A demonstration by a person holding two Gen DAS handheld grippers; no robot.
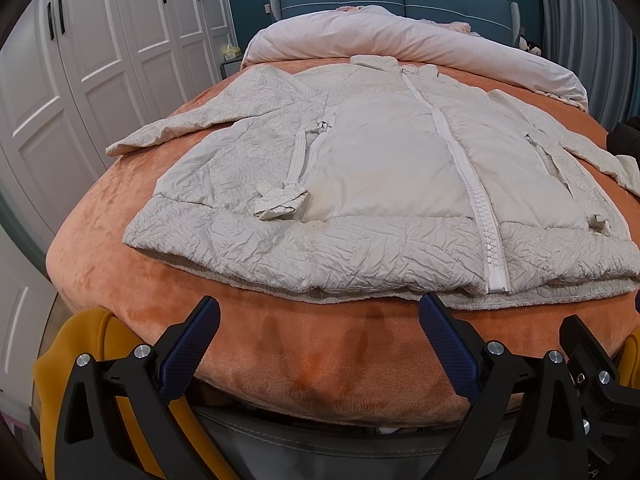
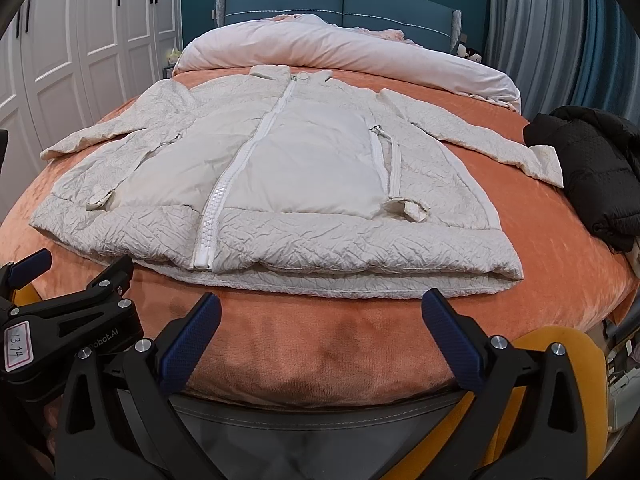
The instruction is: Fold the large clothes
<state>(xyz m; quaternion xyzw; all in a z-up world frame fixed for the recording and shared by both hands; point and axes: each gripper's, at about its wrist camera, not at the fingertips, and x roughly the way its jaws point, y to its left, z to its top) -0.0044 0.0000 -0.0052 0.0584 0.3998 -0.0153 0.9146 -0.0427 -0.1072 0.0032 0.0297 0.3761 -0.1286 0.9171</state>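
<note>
On an orange plush bedspread [image 2: 320, 344], a cream quilted zip-front jacket [image 2: 280, 184] lies flat, front up, sleeves spread. Short of its hem, the left gripper [image 1: 320, 320] and right gripper [image 2: 322, 316] hover with jaws spread wide, gripping nothing.

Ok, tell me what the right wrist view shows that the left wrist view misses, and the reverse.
Only the right wrist view shows the whole black jacket heaped at the bed's right edge, and the left gripper from the side. Only the left wrist view shows the nightstand box beside the wardrobe. Both show the cream jacket spread flat and zipped on the orange blanket, the rolled pink duvet, and open, empty grippers, the right gripper included.
</note>
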